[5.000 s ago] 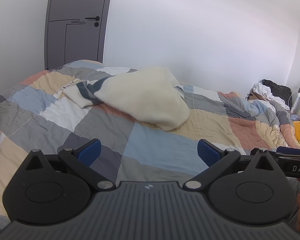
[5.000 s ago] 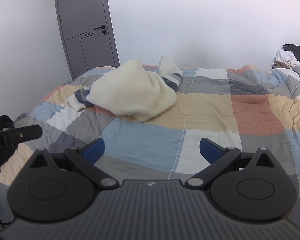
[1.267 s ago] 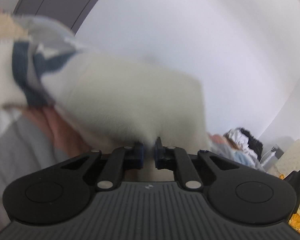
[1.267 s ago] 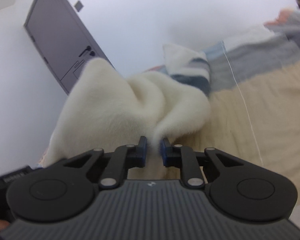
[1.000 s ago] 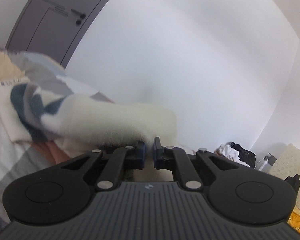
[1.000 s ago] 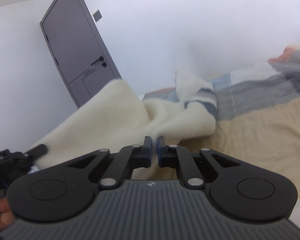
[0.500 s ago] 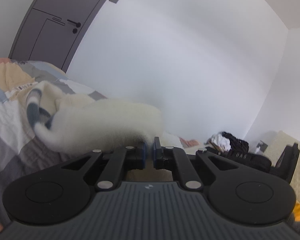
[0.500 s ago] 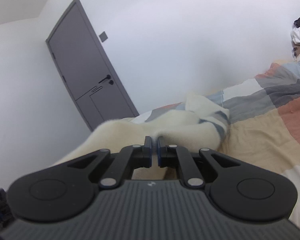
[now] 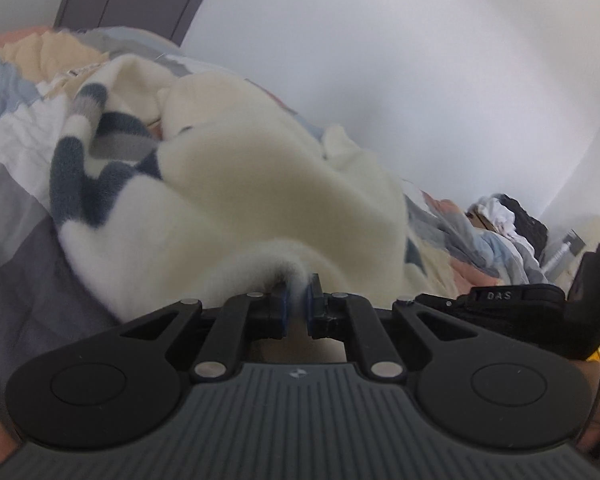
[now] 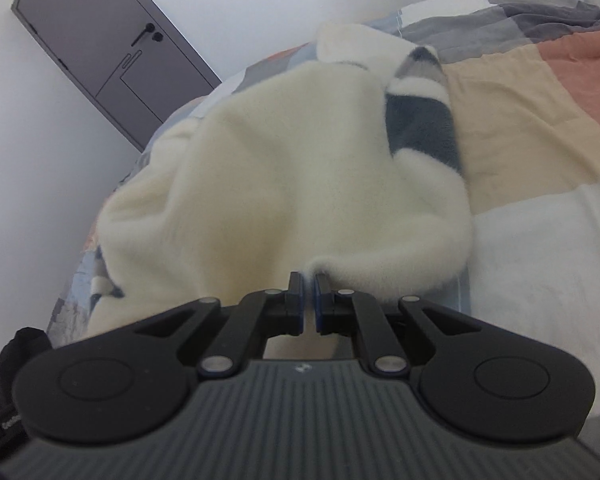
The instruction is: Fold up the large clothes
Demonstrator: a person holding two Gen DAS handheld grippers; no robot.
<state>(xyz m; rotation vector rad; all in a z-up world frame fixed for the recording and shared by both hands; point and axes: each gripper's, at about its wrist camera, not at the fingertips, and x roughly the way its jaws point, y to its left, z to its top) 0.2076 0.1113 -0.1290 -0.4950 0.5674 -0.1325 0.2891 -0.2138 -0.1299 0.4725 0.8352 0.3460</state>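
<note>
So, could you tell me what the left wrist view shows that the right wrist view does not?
Only the left wrist view shows the pile of clothes at the far end of the bed and the right gripper's body. Only the right wrist view shows the door handle. Both show the cream fleece garment on the patchwork duvet, with the left gripper and the right gripper each shut on its edge.

**Both grippers now clamp the fleece and draw it across the bed**

Five seconds ago both sets of jaws stand wide apart, clear of the cream fleece garment (image 9: 260, 184), which lies bunched in a heap on the patchwork quilt (image 10: 520, 128). Now the left gripper (image 9: 295, 305) and right gripper (image 10: 308, 296) each pinch its edge. The garment has been raised off the bed and lowered again, lying more spread, with its striped sleeve (image 10: 420, 120) turned out.
</note>
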